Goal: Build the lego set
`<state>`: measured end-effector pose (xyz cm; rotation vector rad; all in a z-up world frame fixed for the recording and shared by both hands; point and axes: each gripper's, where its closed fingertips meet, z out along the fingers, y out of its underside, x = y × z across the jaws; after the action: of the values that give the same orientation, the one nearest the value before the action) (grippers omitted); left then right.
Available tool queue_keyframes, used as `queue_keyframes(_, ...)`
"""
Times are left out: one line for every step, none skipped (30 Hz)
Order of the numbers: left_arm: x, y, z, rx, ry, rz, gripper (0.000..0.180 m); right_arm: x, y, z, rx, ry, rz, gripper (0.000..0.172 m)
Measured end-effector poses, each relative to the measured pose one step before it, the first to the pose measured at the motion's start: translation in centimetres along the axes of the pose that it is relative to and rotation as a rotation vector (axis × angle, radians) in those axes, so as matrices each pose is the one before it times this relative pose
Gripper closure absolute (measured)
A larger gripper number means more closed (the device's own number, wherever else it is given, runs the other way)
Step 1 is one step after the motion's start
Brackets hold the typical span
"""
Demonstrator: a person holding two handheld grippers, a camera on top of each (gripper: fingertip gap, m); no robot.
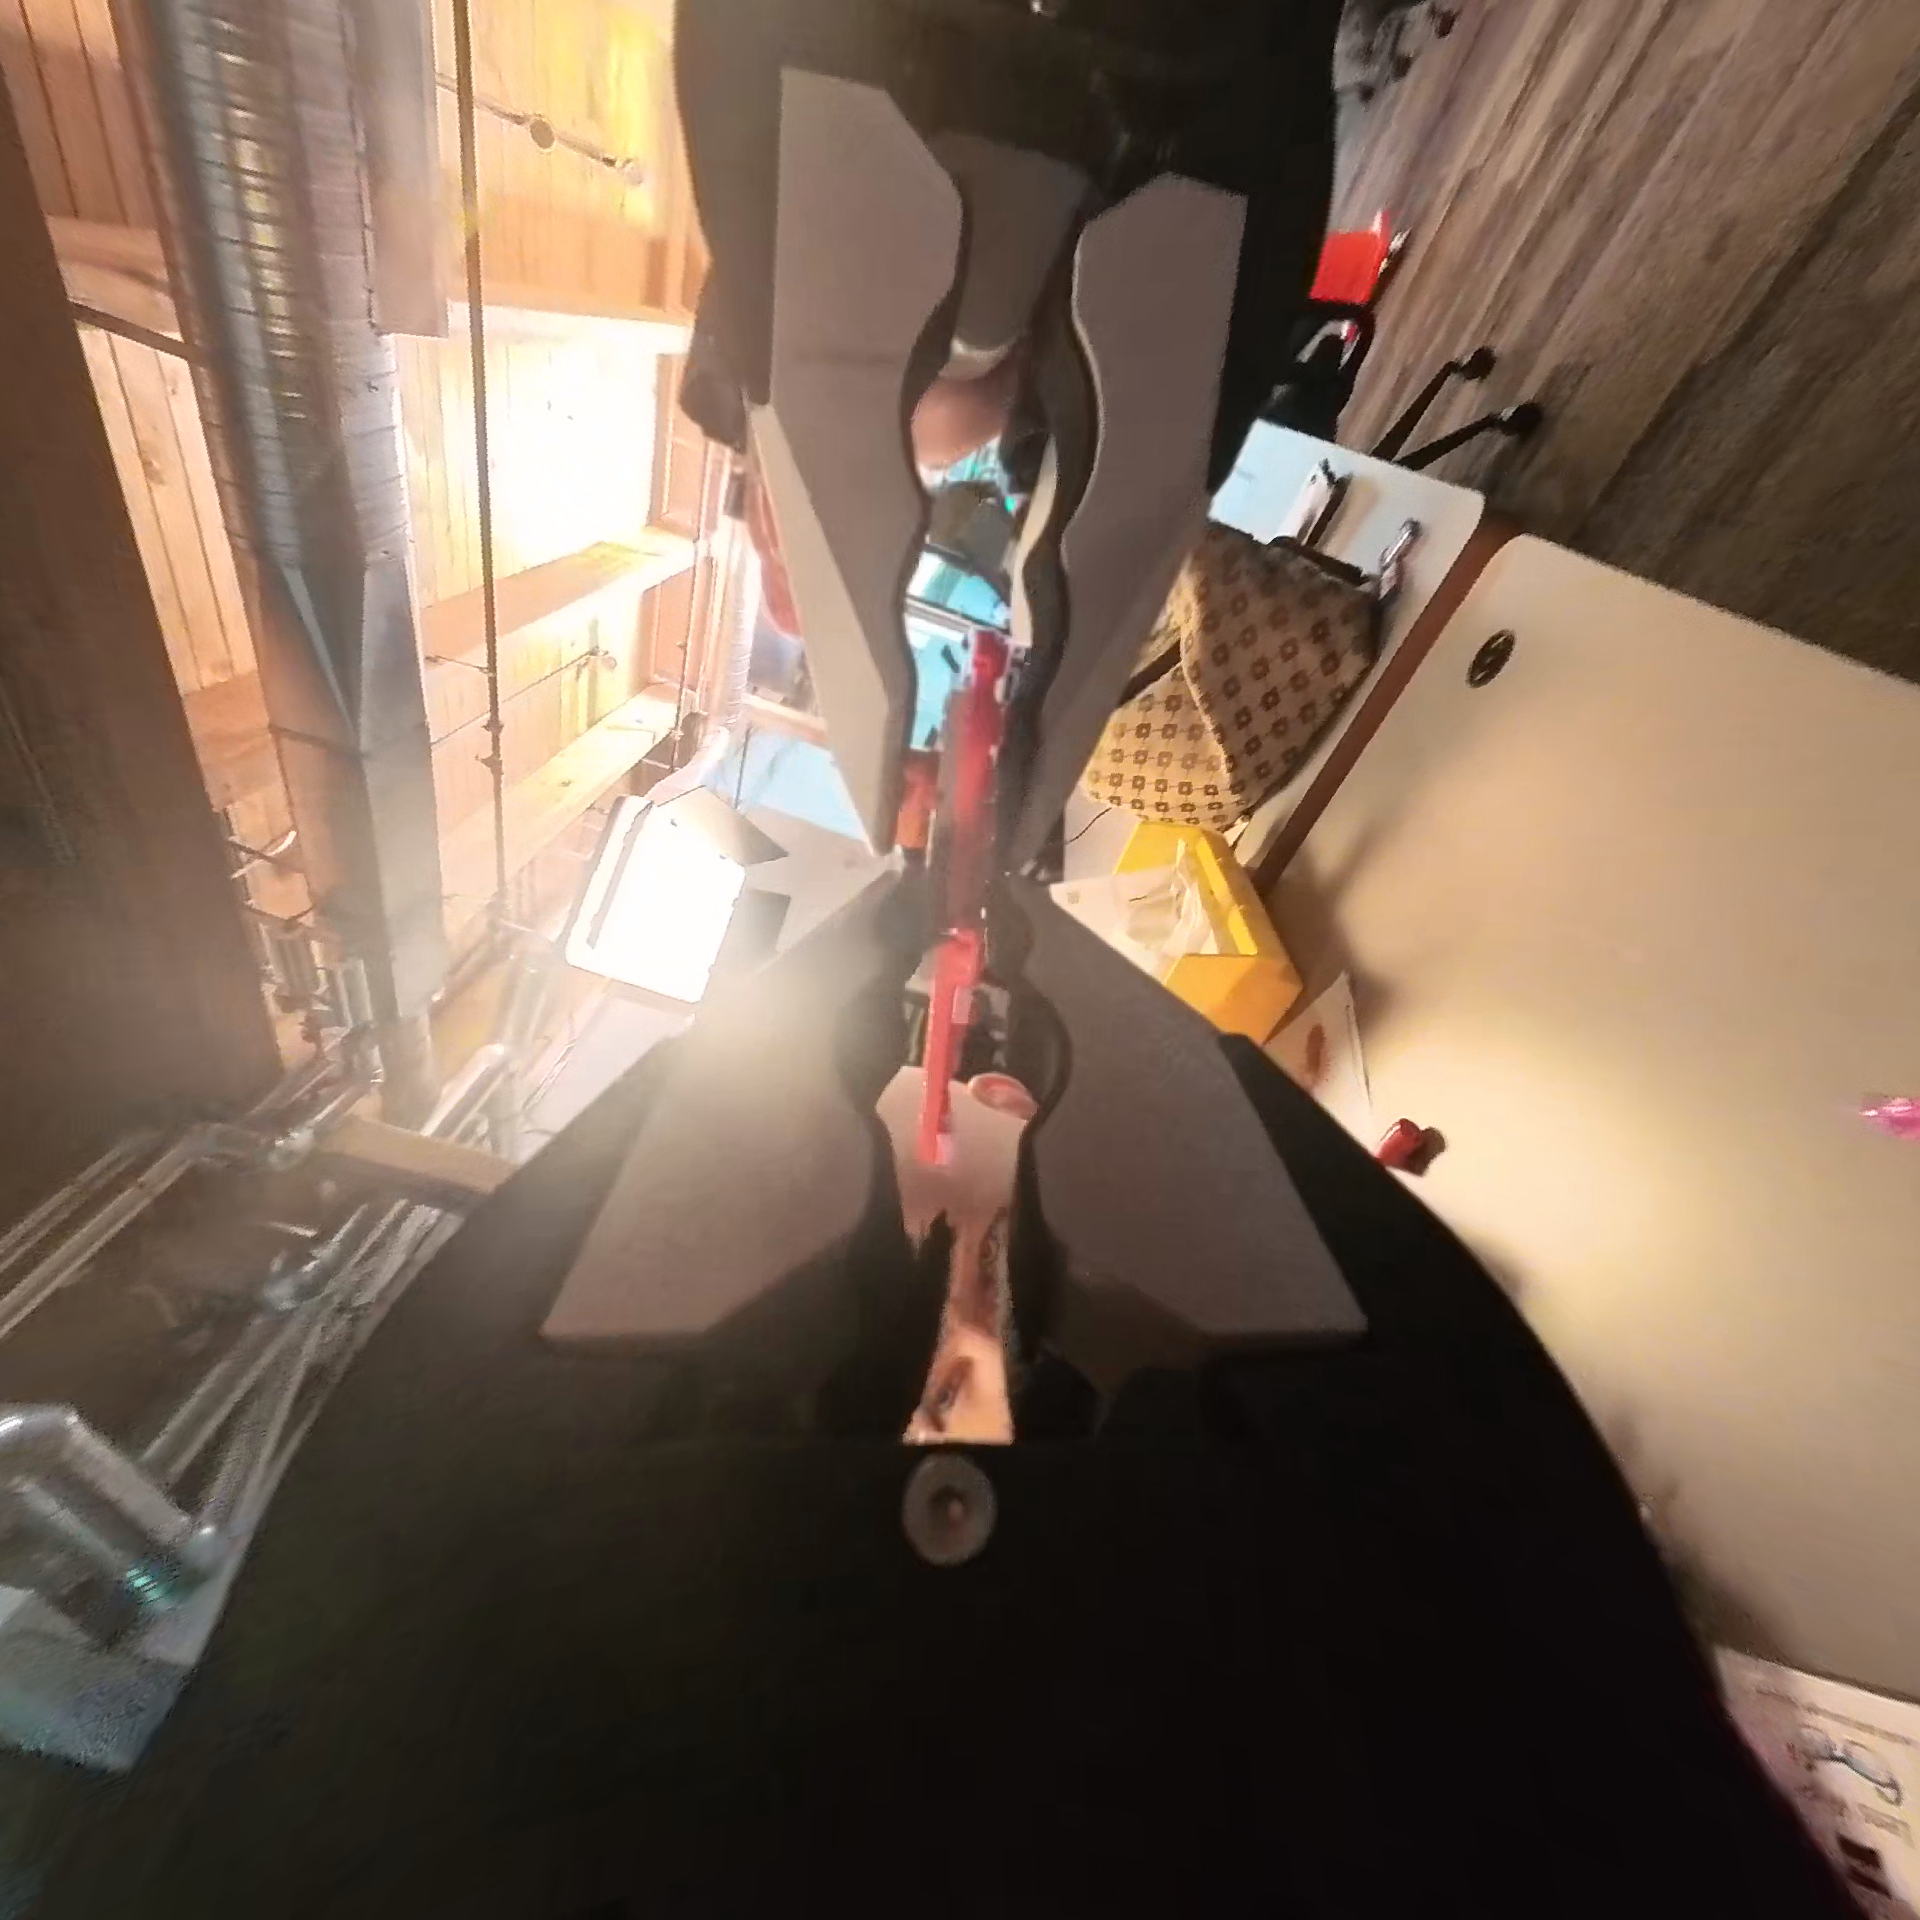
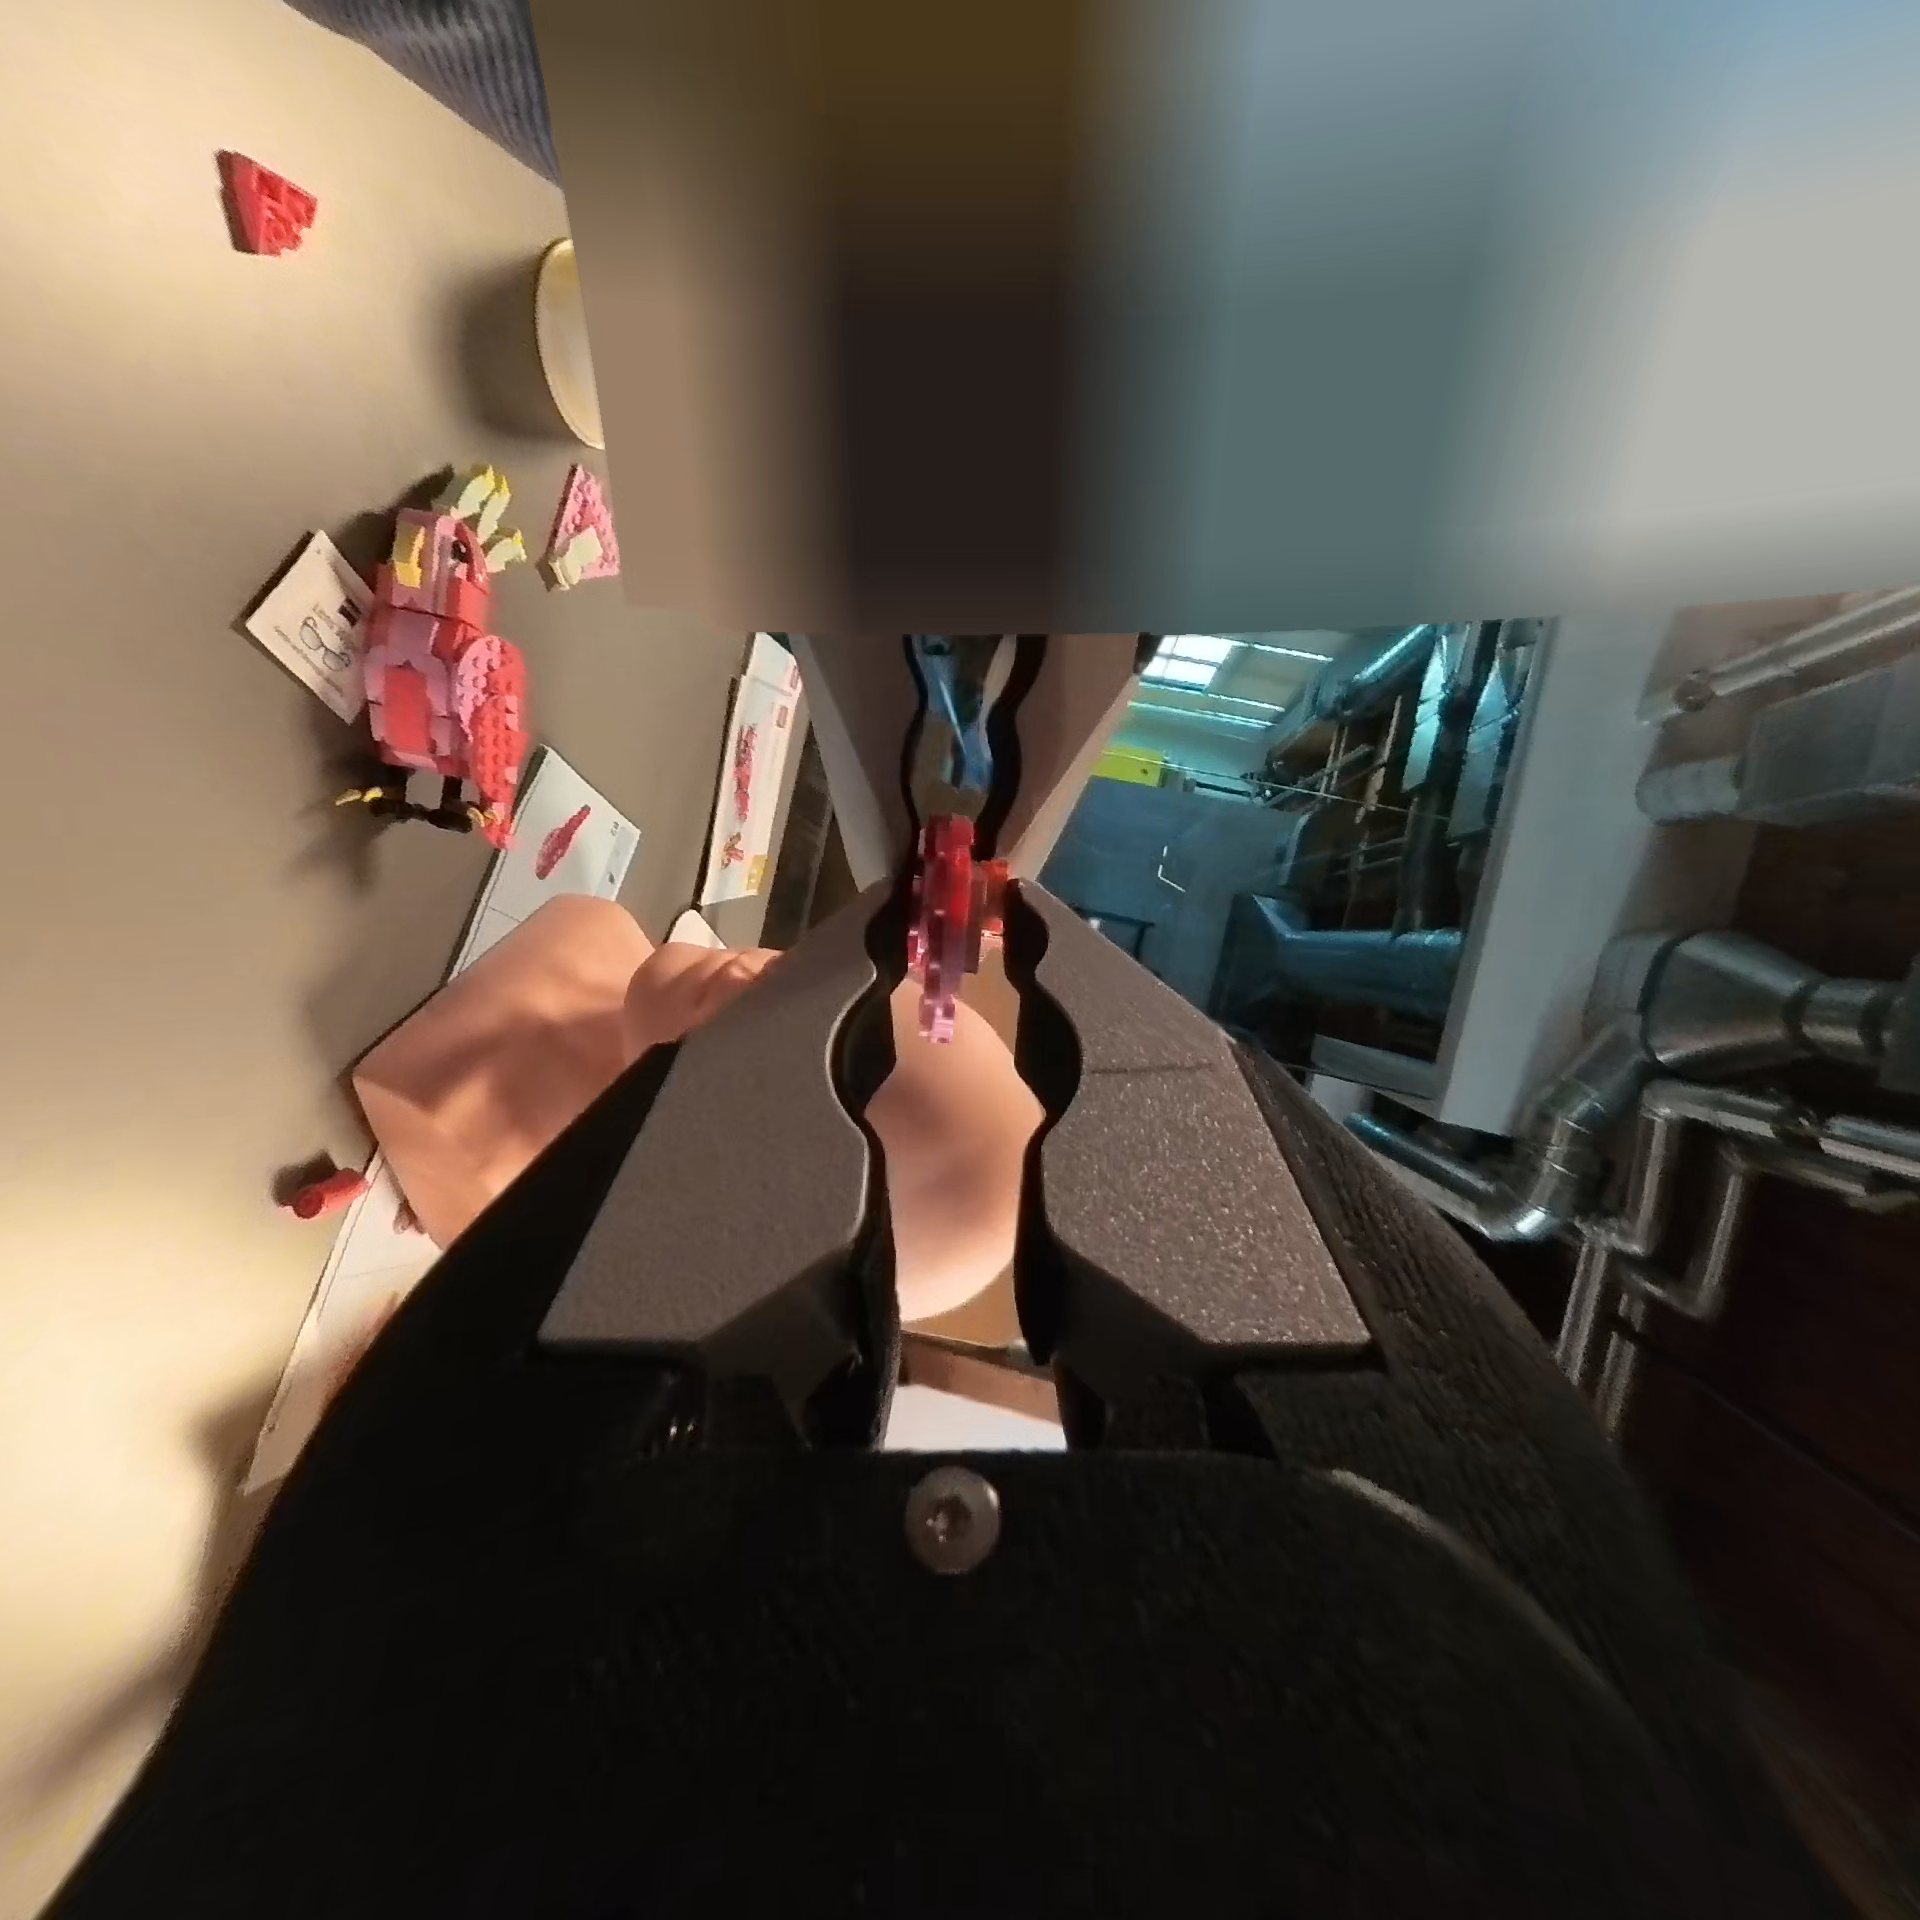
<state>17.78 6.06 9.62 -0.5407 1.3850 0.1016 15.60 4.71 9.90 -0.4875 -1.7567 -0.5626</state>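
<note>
A flat red and pink brick piece (image 1: 961,935) hangs edge-on between my two grippers, which face each other tip to tip. My left gripper (image 1: 958,896) is shut on the piece's lower part. In the right wrist view the piece (image 2: 948,914) stands between the fingertips of my right gripper (image 2: 954,896). Its small red side brick meets the right finger (image 2: 1049,935), and a dark sliver separates it from the other finger. That gripper is open around the piece. My right gripper also shows from above in the left wrist view (image 1: 961,847). My left gripper shows farther off in the right wrist view (image 2: 951,831).
A pink and red brick bird (image 2: 442,665) stands on the beige table (image 2: 156,935), with loose red plates (image 2: 265,203), a small red piece (image 2: 317,1184), instruction sheets (image 2: 566,842) and a bowl (image 2: 566,343). A hand (image 2: 540,1039) is near. A yellow box (image 1: 1216,935) and patterned bag (image 1: 1247,665) lie beyond.
</note>
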Motion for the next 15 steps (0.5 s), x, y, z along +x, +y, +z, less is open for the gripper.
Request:
queue_keyframes(0.064,-0.078,-0.042,0.0112,0.0084,-0.0157,0.171,-0.076,-0.103,-0.034,0.0063,-0.0051,-0.0046,0.157)
queue_keyframes(0.105,-0.062,-0.048,0.0092,0.0119,-0.0156,0.170,-0.075,-0.108,-0.020,0.0058,-0.0042,-0.0081,0.157)
queue_keyframes(0.107,-0.047,-0.038,0.0077,0.0094,-0.0081,0.170,-0.069,-0.088,-0.017,0.0046,-0.0042,-0.0070,0.157)
queue_keyframes(0.097,0.005,-0.008,0.0040,0.0068,-0.0053,0.170,-0.047,-0.042,-0.004,0.0022,-0.0057,-0.0006,0.157)
queue_keyframes(0.028,0.003,-0.005,0.0052,0.0020,-0.0044,0.171,-0.011,-0.026,0.000,0.0023,-0.0066,0.0070,0.157)
queue_keyframes(0.004,-0.057,-0.032,0.0092,0.0008,-0.0052,0.170,0.047,-0.035,-0.008,0.0074,-0.0045,0.0136,0.157)
queue_keyframes(0.072,-0.052,-0.044,0.0072,0.0057,-0.0041,0.171,0.029,-0.076,-0.018,0.0117,-0.0055,0.0215,0.157)
queue_keyframes(0.055,0.005,-0.023,0.0025,0.0036,0.0000,0.171,0.017,-0.050,-0.011,0.0081,-0.0074,0.0270,0.157)
queue_keyframes(0.070,0.033,-0.009,0.0009,0.0024,0.0015,0.171,0.053,-0.001,-0.002,0.0029,-0.0049,0.0230,0.157)
queue_keyframes(0.058,-0.053,-0.015,0.0070,0.0025,0.0000,0.171,0.050,-0.042,-0.024,0.0049,0.0010,0.0073,0.157)
queue_keyframes(0.056,-0.117,-0.061,0.0122,0.0041,-0.0055,0.171,0.052,-0.127,-0.068,0.0098,0.0071,-0.0091,0.156)
queue_keyframes(0.028,-0.085,-0.049,0.0093,0.0030,-0.0062,0.171,0.045,-0.133,-0.048,0.0084,0.0091,-0.0144,0.156)
queue_keyframes(0.032,-0.028,-0.035,0.0049,0.0018,-0.0038,0.171,0.022,-0.064,-0.035,0.0029,0.0053,-0.0093,0.155)
queue_keyframes(0.096,-0.030,-0.007,0.0033,0.0044,-0.0030,0.170,-0.027,-0.033,-0.039,0.0014,-0.0014,-0.0035,0.155)
queue_keyframes(0.064,-0.048,0.012,0.0038,0.0021,-0.0008,0.170,-0.056,-0.041,-0.037,0.0031,-0.0041,-0.0008,0.155)
